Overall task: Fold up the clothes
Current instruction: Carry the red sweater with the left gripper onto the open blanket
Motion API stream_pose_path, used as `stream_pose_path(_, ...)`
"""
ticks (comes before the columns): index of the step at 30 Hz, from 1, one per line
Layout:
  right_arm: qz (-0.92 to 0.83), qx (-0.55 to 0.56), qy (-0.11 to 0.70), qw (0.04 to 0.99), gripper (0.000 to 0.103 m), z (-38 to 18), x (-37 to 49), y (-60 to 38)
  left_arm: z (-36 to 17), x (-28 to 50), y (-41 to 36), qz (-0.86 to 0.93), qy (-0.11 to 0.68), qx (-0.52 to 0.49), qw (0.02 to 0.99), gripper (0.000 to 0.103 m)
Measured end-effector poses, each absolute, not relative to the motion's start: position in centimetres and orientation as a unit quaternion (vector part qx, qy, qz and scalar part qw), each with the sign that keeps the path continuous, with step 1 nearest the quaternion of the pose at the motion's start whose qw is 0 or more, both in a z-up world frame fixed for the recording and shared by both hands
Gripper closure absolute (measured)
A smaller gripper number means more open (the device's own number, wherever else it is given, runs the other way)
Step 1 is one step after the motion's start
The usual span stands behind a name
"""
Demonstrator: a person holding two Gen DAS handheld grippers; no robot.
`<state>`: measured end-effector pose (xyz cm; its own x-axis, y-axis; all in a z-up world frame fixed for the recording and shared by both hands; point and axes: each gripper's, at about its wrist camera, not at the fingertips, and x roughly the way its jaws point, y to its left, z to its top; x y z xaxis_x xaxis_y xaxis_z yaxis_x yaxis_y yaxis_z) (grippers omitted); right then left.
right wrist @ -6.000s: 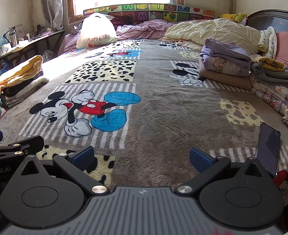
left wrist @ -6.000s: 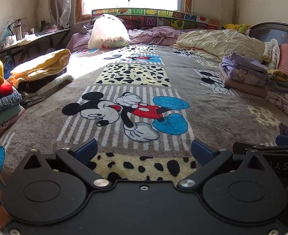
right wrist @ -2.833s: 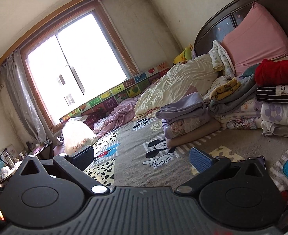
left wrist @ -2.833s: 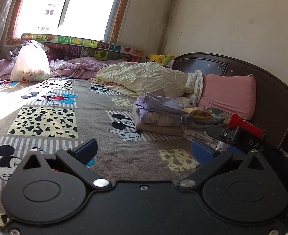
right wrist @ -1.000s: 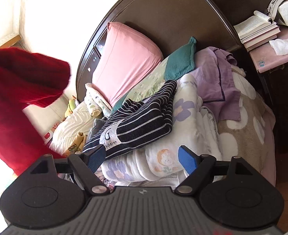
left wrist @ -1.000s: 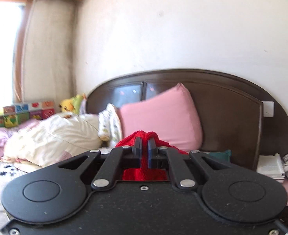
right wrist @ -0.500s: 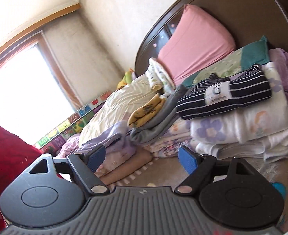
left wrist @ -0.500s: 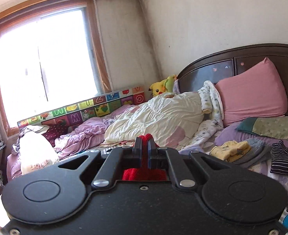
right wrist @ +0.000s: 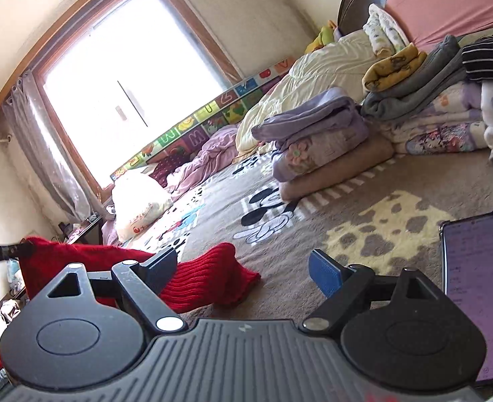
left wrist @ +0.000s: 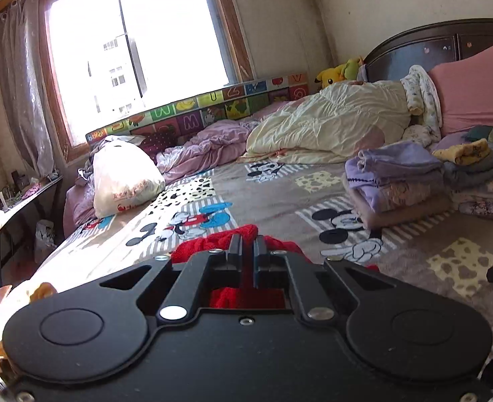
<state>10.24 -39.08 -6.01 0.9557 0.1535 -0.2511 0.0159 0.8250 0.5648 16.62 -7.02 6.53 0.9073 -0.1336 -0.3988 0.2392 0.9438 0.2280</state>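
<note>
Left gripper (left wrist: 247, 251): jaws pressed together on a fold of the red knit garment (right wrist: 192, 281), which bunches up around the fingers.
Right gripper (right wrist: 243, 268): jaws spread wide, nothing between them; it hovers just above the blanket, near the garment's low end.
Garment position: one end is lifted at the far left of the right wrist view, the other end lies on the Mickey Mouse blanket (right wrist: 363, 207).
Long axis: runs left to right across the right wrist view, sloping down from the lifted end to a rounded tip that points toward the phone (right wrist: 474, 288).
Garment type: probably a sweater sleeve or body, but the crumpled knit hides its outline.
Phone: flat on the blanket just right of the right gripper, screen lit, apart from the garment.
Folded stack (left wrist: 393, 184): purple and tan pieces piled further up the bed, well apart from the garment.
More piles: yellow, grey and striped clothes (right wrist: 424, 67) beside the pink pillow (left wrist: 474, 87).
White bag (left wrist: 125, 177): sits near the window, beyond the garment.
Cream duvet (left wrist: 330, 124): heaped at the bed's head.
</note>
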Motion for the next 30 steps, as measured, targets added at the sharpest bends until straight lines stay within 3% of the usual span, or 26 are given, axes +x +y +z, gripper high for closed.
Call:
stream_pose_path(3,0.056,0.285,0.168,0.942,0.018,-6.5,10.3,-36.9,-0.3,13.6,-4.6,-0.099,0.255,0.115,0.955,0.1)
stream_pose_path(7,0.076,0.28,0.199,0.936,0.018,-7.1,10.4,-34.7,-5.5,9.0,-3.2,-0.115,0.299,0.097,0.942,0.101)
stream_pose_path(13,0.108,0.269,0.236,0.928,0.018,-7.6,9.7,-32.0,-9.7,3.5,-3.4,-0.146,0.339,0.108,0.923,0.101)
stream_pose_path(19,0.15,0.254,0.251,0.922,0.018,-7.1,8.5,-29.4,-9.1,2.6,-2.6,-0.178,0.358,0.092,0.912,0.099)
stream_pose_path(21,0.161,0.253,0.25,0.92,0.019,-6.8,8.0,-28.7,-9.1,1.9,-2.0,-0.179,0.356,0.085,0.913,0.085)
stream_pose_path(22,0.167,0.254,0.25,0.919,0.02,-6.7,7.9,-28.4,-8.9,1.5,-1.9,-0.18,0.352,0.086,0.914,0.06)
stream_pose_path(23,0.171,0.255,0.25,0.918,0.02,-6.6,7.9,-28.2,-8.5,1.0,-1.5,-0.18,0.345,0.084,0.918,0.049)
stream_pose_path(28,0.193,0.227,0.247,0.922,0.025,-5.8,7.2,-26.4,-5.4,-0.1,1.3,-0.145,0.315,0.03,0.938,0.048)
stream_pose_path(30,0.206,0.202,0.24,0.927,0.026,-5.2,6.7,-25.4,-3.9,0.1,3.2,-0.109,0.305,-0.012,0.946,0.04)
